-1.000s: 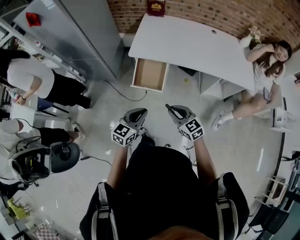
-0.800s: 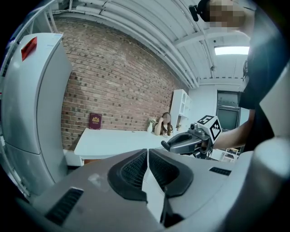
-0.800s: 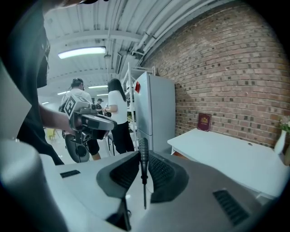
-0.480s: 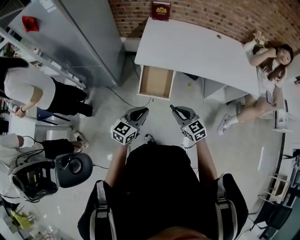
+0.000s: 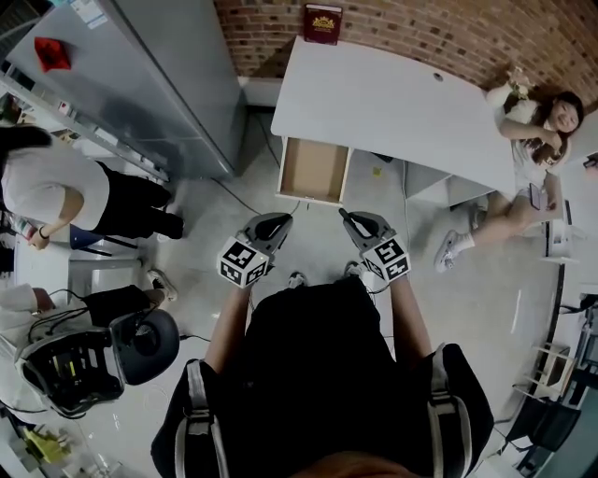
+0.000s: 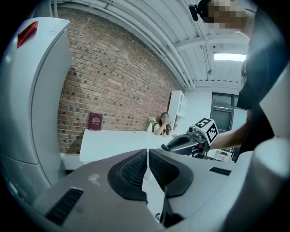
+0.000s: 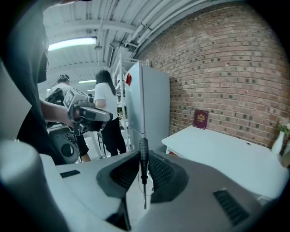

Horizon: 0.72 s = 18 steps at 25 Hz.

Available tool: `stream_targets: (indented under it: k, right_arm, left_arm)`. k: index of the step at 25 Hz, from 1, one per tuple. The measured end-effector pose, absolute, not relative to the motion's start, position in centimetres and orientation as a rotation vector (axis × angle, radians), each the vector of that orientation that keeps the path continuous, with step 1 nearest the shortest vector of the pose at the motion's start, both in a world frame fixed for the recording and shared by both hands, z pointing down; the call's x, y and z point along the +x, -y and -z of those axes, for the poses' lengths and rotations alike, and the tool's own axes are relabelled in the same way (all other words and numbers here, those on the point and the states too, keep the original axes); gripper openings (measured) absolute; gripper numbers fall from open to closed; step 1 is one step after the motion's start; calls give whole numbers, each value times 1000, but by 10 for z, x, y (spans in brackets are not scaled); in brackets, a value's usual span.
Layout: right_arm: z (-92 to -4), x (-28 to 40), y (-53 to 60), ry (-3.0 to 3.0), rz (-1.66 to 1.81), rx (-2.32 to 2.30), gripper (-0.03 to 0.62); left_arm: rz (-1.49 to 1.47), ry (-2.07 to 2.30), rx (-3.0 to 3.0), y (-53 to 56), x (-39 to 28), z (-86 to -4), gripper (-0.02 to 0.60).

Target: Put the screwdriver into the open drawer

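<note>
left gripper (image 6: 147,164): you hold it low in front of your body. Its two ribbed pads are pressed together at the tip with nothing between them.
right gripper (image 5: 349,218): you hold it level with the left one and just beside it. Its jaws are pinching the screwdriver.
screwdriver (image 7: 143,157): its black handle is clamped between your right gripper's pads. The thin metal shaft runs back toward that gripper's body. It is outside the drawer and well apart from it.
drawer (image 5: 314,170): it is pulled out from under the left end of the desk, with its brown inside showing. It lies ahead of both your grippers, across a stretch of floor (image 5: 206,233).
desk (image 5: 402,98): a white top set against the brick wall (image 5: 420,28).
book (image 5: 322,22): a maroon cover standing upright at the back edge of the desk, against the brick.
cabinet (image 5: 159,84): tall and grey, to the left of the desk. It has a red patch near its top.
seated person (image 5: 528,140): at the far right end of the desk, in light clothing.
standing person (image 5: 56,187): to your left beside the cabinet, in a white top and dark lower clothing.
office chair (image 5: 145,344): a dark seat to your lower left, near a tangle of cables.
</note>
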State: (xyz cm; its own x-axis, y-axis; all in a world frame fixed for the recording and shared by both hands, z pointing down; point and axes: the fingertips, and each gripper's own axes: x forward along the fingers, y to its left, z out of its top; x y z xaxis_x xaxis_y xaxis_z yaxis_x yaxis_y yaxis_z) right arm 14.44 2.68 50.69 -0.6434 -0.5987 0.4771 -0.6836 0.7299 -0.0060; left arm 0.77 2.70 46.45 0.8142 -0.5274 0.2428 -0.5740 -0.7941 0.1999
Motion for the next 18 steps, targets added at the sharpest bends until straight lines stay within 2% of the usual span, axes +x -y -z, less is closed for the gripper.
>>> stream_targets:
  k: [18]
  right_arm:
    - [-523, 134, 29, 2453, -229, 841, 118]
  left_arm:
    - [-205, 973, 2676, 17, -17, -469, 23]
